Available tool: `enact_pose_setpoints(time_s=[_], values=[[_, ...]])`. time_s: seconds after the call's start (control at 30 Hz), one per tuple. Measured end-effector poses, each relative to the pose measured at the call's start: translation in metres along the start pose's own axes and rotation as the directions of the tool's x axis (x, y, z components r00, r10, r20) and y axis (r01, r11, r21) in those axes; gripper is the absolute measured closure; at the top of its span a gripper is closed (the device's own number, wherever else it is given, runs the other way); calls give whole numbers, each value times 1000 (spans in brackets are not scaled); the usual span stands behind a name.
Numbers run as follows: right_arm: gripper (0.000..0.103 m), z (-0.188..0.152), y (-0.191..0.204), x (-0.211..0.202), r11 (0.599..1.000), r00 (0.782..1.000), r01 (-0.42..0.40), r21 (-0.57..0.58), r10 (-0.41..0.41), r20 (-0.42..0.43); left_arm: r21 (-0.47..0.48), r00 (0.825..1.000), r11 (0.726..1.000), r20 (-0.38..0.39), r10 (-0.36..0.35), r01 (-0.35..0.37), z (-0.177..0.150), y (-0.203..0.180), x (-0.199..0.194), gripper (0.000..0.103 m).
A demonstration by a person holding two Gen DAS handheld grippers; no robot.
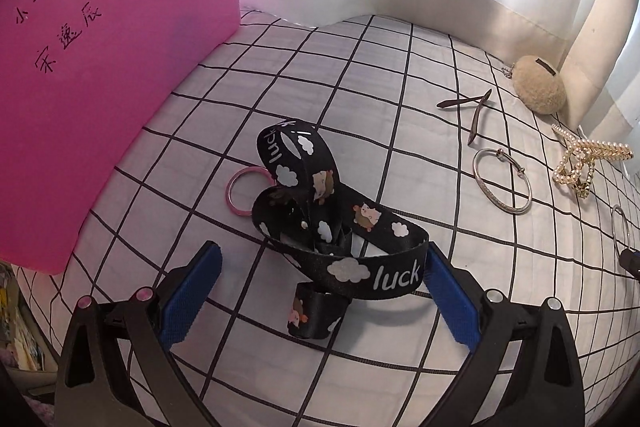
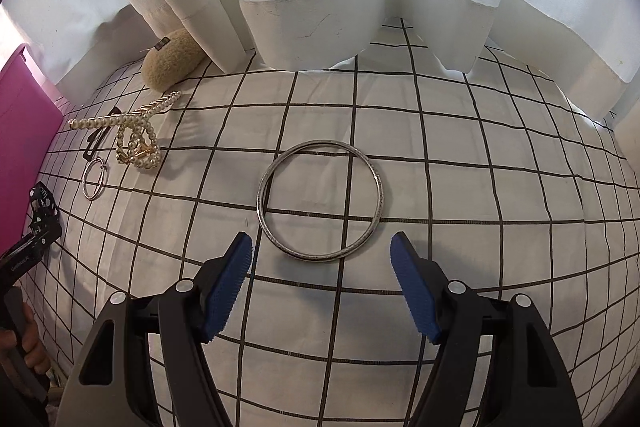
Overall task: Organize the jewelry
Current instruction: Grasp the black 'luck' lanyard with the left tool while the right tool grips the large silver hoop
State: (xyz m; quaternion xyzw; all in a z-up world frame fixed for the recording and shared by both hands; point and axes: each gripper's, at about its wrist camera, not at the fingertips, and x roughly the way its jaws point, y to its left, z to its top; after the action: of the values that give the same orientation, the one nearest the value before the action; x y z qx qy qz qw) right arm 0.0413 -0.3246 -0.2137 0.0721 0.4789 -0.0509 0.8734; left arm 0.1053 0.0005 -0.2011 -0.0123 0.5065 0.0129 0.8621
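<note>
The left claw [image 1: 320,279] is spread wide around a black strap [image 1: 340,223] with clouds and the word "luck" on it; one blue pad touches the strap. A pink ring [image 1: 244,195] lies just behind it. The right claw [image 2: 322,279] is wide open too, holding nothing, just in front of a big silver bangle [image 2: 320,201] on the checked bed sheet [image 2: 480,187]. Farther back lie a thin silver hoop [image 1: 502,186], a pearl clip [image 2: 134,135] and a fluffy tan pouch [image 2: 170,63]. A pink box [image 1: 100,67] stands at the left.

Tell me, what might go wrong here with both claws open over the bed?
The black lanyard lies in loose, floppy loops between the left gripper's open jaws; closing may catch only one loop, and the pink ring on it could drag along. The silver bangle ahead of the right gripper lies flat on the soft checked sheet, so the fingers may slide over it or push it away.
</note>
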Motion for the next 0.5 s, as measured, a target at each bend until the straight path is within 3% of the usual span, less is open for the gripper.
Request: enact_pose_setpoints(time_s=[0.23, 0.5], values=[[27, 6, 13, 12, 994, 998, 68, -83, -66, 23, -3, 1000, 1000, 10, 3, -3, 1, -2, 2, 5], [13, 13, 10, 21, 994, 996, 66, -83, -60, 65, -19, 1000, 1000, 20, 15, -14, 6, -8, 5, 5]])
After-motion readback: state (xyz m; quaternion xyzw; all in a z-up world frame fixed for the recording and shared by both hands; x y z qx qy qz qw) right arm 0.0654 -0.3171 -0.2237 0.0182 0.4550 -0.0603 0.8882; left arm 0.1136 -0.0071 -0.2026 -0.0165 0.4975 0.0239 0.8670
